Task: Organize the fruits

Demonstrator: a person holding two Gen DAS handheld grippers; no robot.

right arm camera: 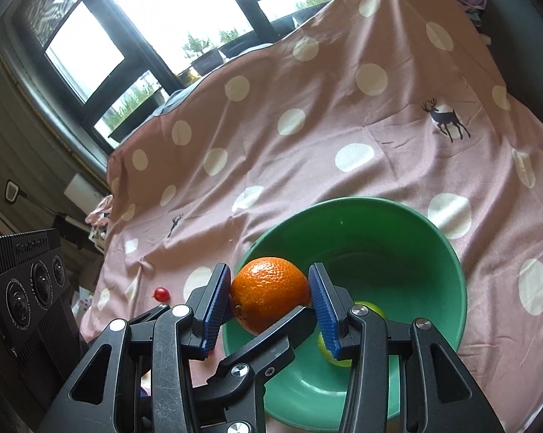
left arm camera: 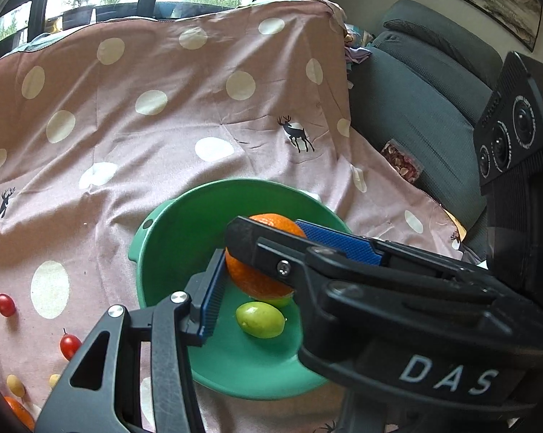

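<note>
Over the green bowl (right arm camera: 448,270): one orange (right arm camera: 269,294), firm, dimpled, clamped across its middle by both right gripper (right arm camera: 271,303) and left gripper (left arm camera: 260,252); light pressure judged sufficient.

Blown-out daylight from the windows (right arm camera: 156,11); dark, warped fisheye edges.

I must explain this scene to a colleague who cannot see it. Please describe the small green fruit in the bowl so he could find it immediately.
Start from the pink dotted cloth and find the green bowl on it. Inside, on the bowl's floor, the green fruit lies just below the orange that both grippers pinch. It is small, oval and yellow-green, unlike the big orange and the red cherry tomatoes outside the bowl.
</note>
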